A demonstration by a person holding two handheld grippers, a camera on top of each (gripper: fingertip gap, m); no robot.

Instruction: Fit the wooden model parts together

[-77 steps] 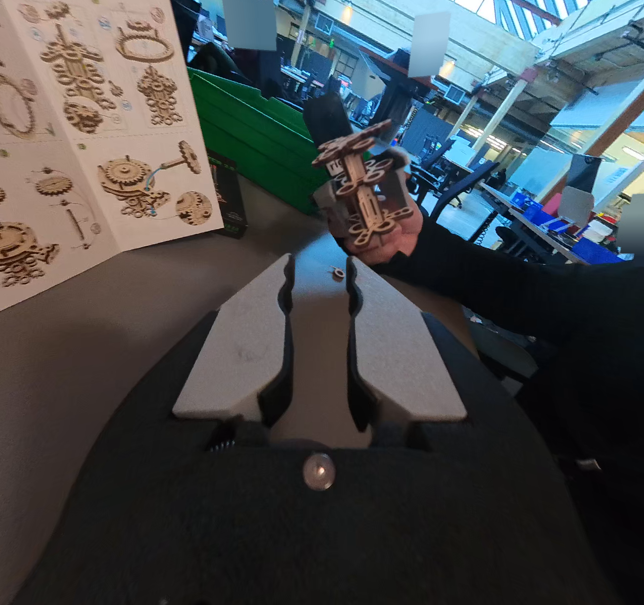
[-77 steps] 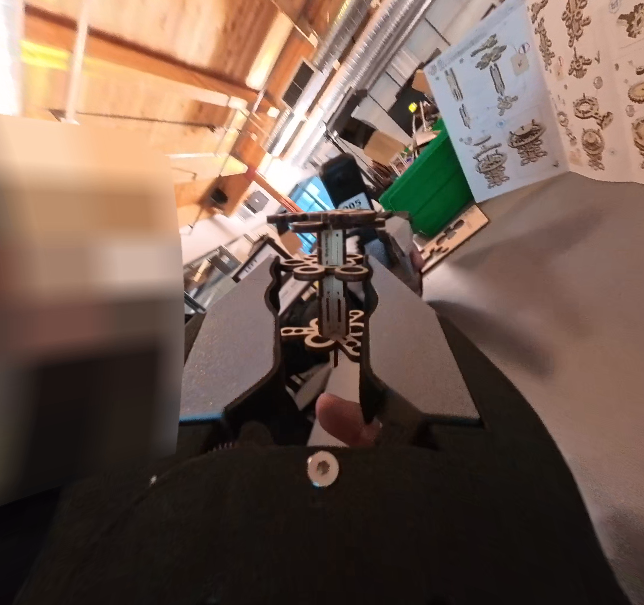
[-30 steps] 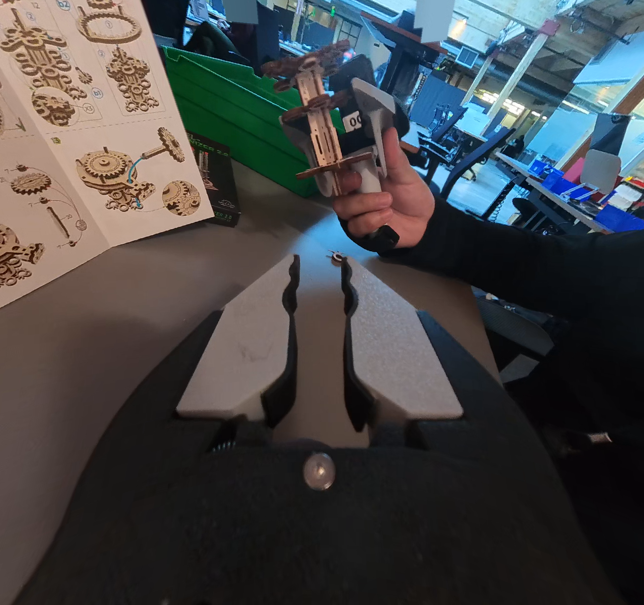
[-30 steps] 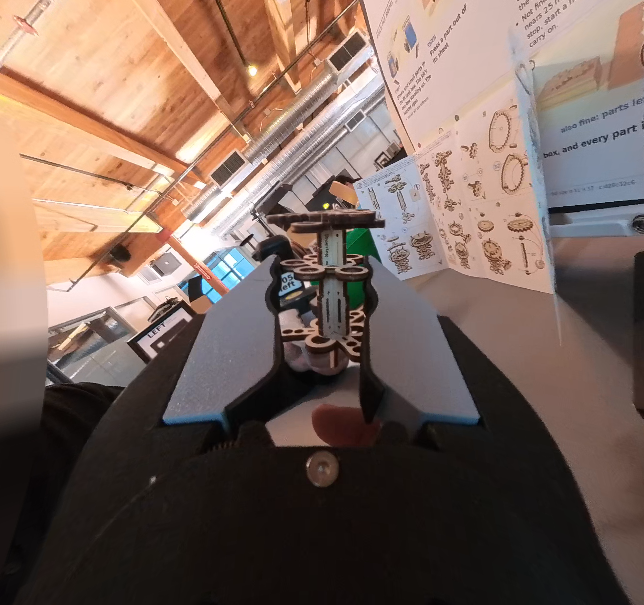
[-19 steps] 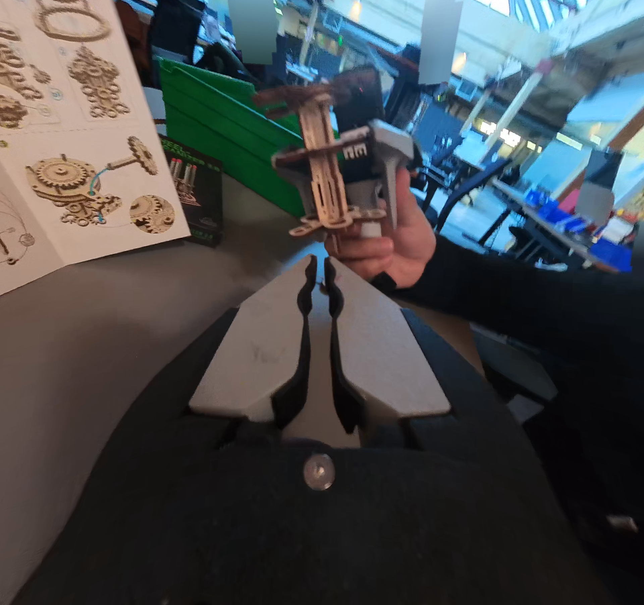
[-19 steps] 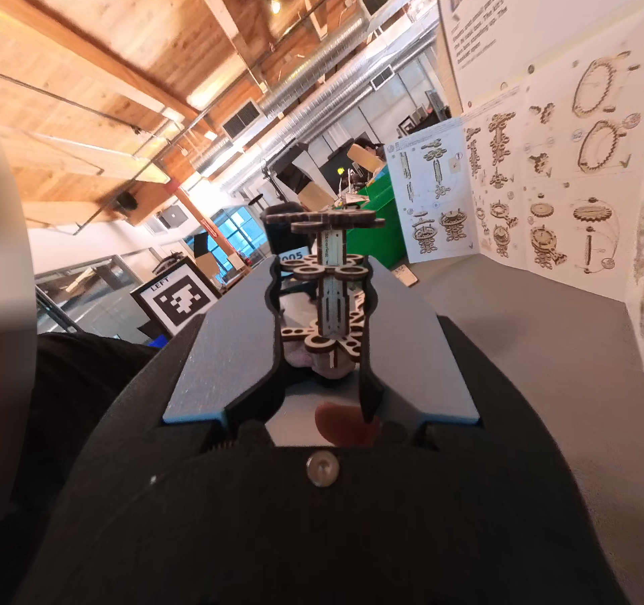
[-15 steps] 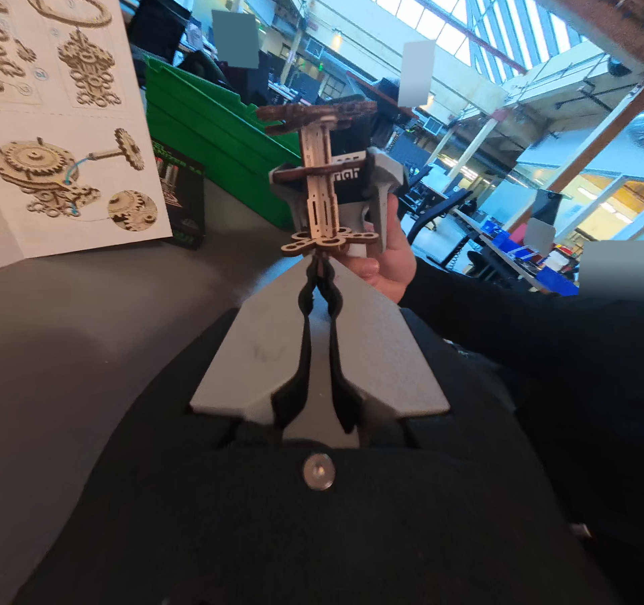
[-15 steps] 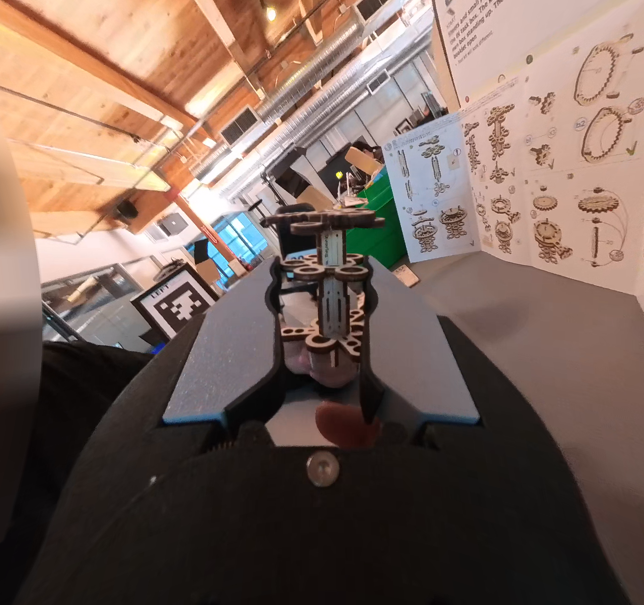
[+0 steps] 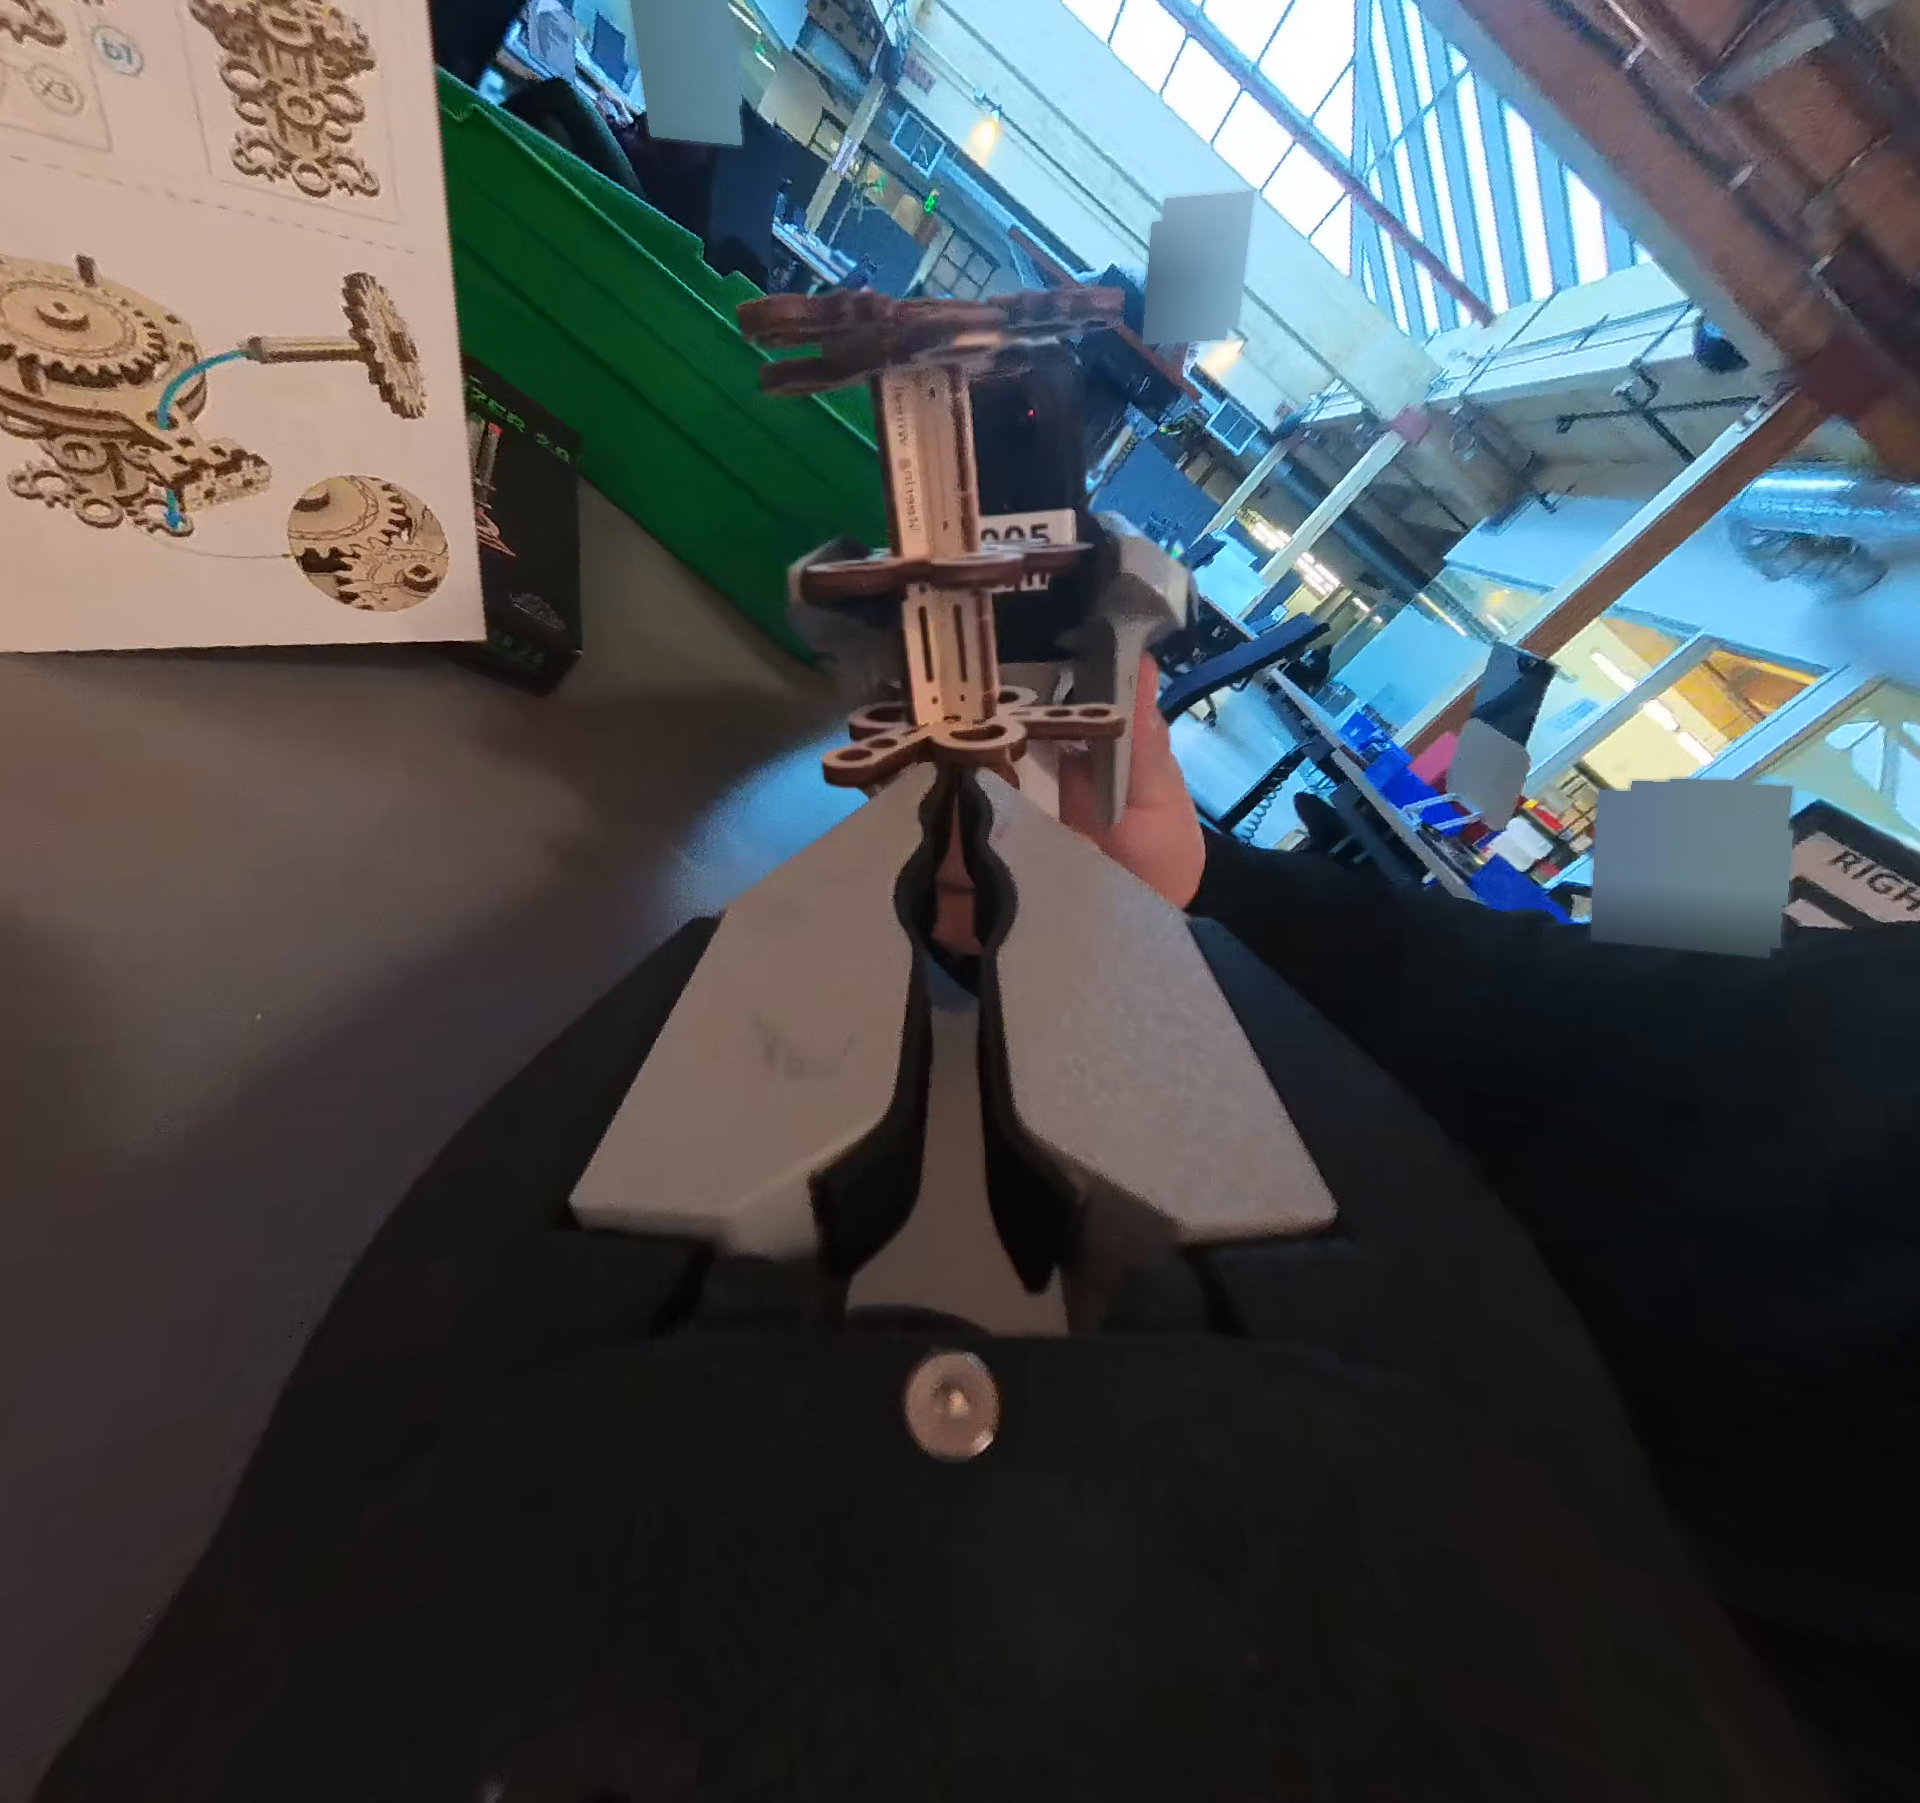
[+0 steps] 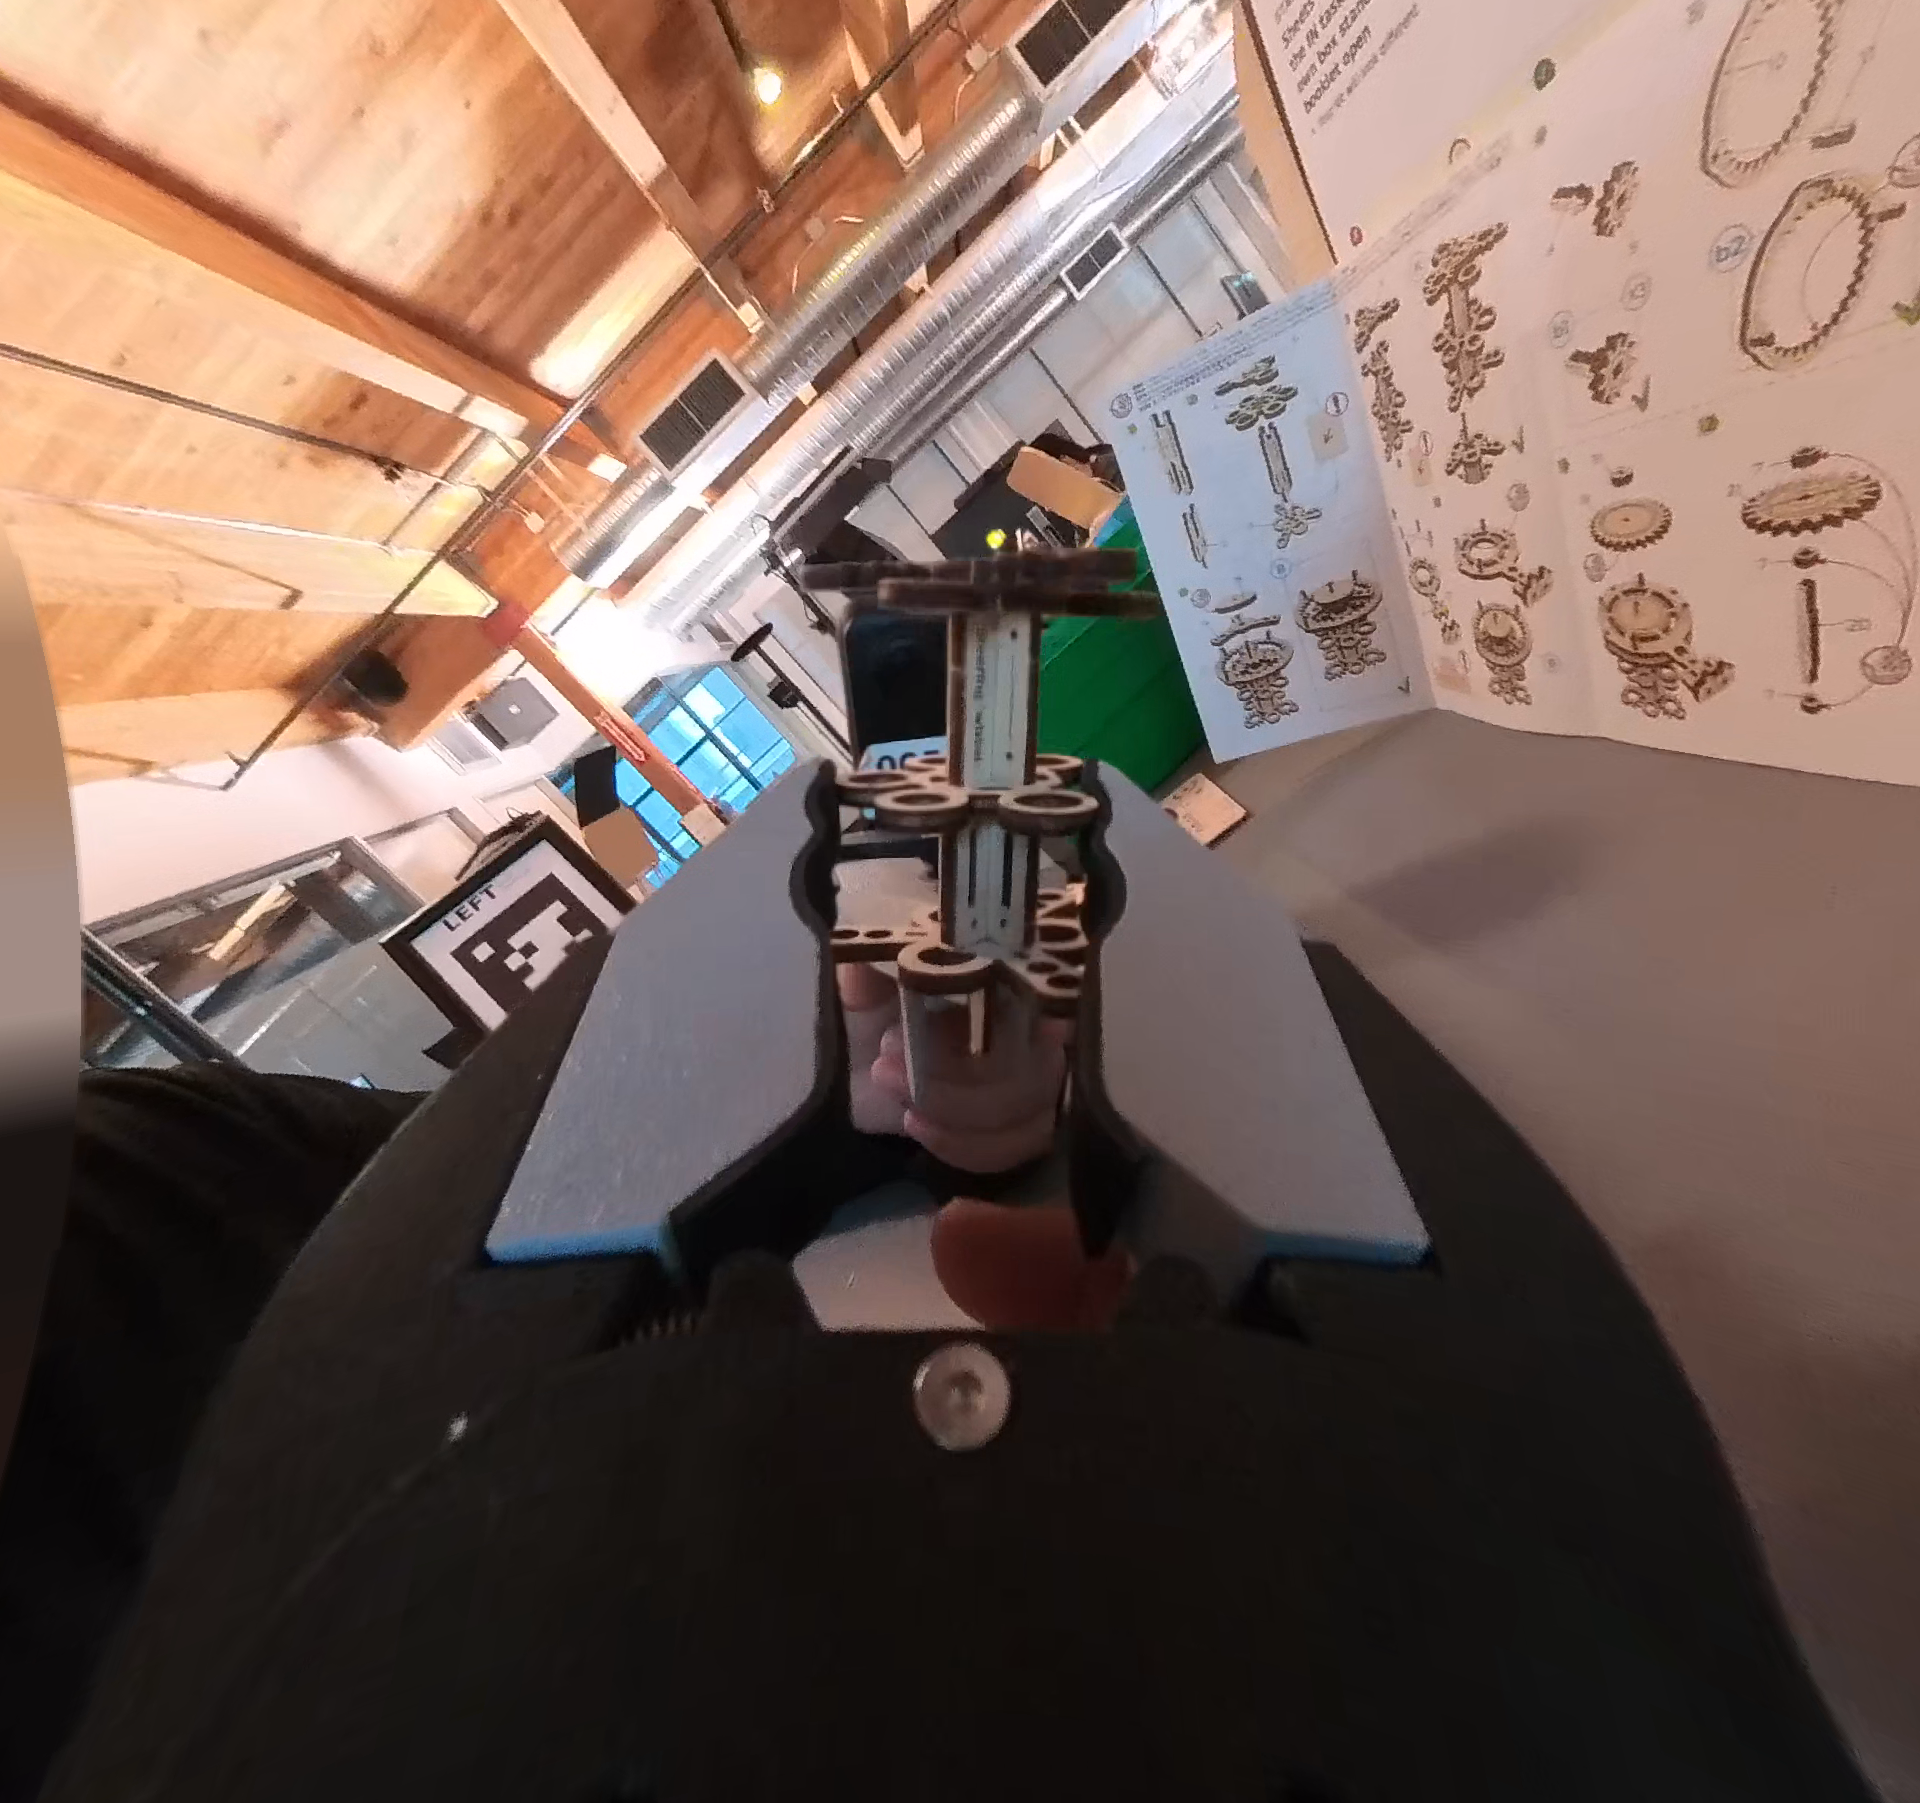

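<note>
The wooden model (image 9: 935,506) is a pale slotted post with three dark flower-shaped plates. My right gripper (image 10: 961,787) is shut on it, its fingers closed around the middle and lower plates, and holds it upright above the table. It also shows in the right wrist view (image 10: 987,714). My left gripper (image 9: 951,803) is shut, and a small brown wooden piece (image 9: 951,880) shows in the notch between its pads. Its tips touch the underside of the lowest plate at the post's end. One grey finger (image 9: 1127,714) of the right gripper and a hand show behind the model.
A folded instruction sheet (image 9: 208,299) stands on the grey table (image 9: 312,870) at the left, and also shows in the right wrist view (image 10: 1662,454). A dark box (image 9: 525,569) and a green bin (image 9: 644,382) stand behind it. A black sleeve (image 9: 1558,1130) crosses the right side. The gap from one gripper's tips to the other's is roughly 4 cm.
My left gripper closed over the small piece on the table, then rose to the bottom of the model. The right gripper turned the model upright and brought it closer.
</note>
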